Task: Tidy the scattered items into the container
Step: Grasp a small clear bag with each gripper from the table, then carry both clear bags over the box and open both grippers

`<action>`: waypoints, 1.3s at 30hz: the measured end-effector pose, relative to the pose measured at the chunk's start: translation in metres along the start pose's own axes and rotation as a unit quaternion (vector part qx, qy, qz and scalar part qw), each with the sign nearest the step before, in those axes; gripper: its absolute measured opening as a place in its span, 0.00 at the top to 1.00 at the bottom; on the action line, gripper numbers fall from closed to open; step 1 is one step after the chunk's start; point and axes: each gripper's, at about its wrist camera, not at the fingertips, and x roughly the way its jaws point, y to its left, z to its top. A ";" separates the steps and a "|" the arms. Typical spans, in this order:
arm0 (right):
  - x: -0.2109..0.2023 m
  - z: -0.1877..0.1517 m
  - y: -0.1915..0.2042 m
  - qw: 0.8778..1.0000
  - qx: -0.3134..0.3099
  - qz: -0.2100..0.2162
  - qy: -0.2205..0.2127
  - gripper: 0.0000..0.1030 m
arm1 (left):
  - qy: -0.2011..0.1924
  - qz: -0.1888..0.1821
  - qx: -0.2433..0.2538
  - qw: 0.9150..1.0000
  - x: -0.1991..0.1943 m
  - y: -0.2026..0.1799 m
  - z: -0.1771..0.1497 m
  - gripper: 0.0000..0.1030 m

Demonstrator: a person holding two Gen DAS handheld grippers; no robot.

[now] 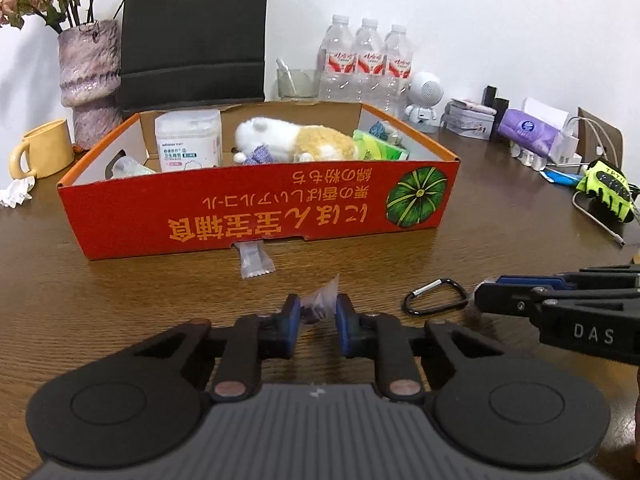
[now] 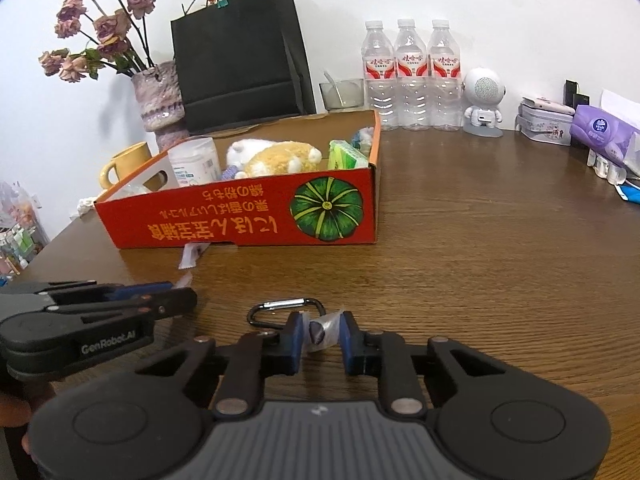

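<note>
Both wrist cams sit low over the surface (image 1: 120,300), looking forward past their own jaws. They share the orange box (image 1: 256,204) (image 2: 248,216), pretty close, and the back wall.

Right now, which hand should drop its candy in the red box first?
Left. The left gripper pinches its candy, and the red box sits straight ahead of it. From the right gripper, holding the other candy, the box lies off to the left, beyond the left gripper.
</note>
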 end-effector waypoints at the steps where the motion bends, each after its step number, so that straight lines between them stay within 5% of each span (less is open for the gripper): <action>1: 0.000 0.000 0.000 1.000 0.001 0.001 0.000 0.94 | -0.002 -0.003 0.001 1.000 -0.001 0.001 0.000 0.87; 20: -0.022 0.014 -0.005 0.999 0.019 0.007 -0.031 0.97 | -0.028 -0.036 -0.029 0.999 -0.024 0.028 0.000 0.91; 24: -0.015 0.009 0.003 1.000 -0.004 -0.017 -0.013 0.49 | -0.031 -0.037 -0.032 0.998 -0.027 0.036 -0.003 0.91; 25: -0.010 0.007 0.005 1.000 -0.008 -0.028 -0.006 0.47 | -0.033 -0.038 -0.032 0.998 -0.027 0.037 -0.003 0.91; 29: 0.010 0.003 0.005 0.998 0.004 -0.054 0.028 0.52 | -0.036 -0.041 -0.035 0.998 -0.029 0.041 -0.004 0.91; 32: 0.013 0.001 0.008 0.997 -0.007 -0.071 0.031 0.63 | -0.037 -0.042 -0.035 0.998 -0.031 0.043 -0.005 0.91; 35: 0.007 -0.002 0.006 0.998 0.006 -0.057 0.023 0.85 | -0.040 -0.041 -0.037 0.998 -0.032 0.047 -0.006 0.91; 39: 0.002 -0.001 0.006 0.999 0.015 -0.048 0.019 0.88 | -0.044 -0.044 -0.037 0.997 -0.035 0.049 -0.006 0.91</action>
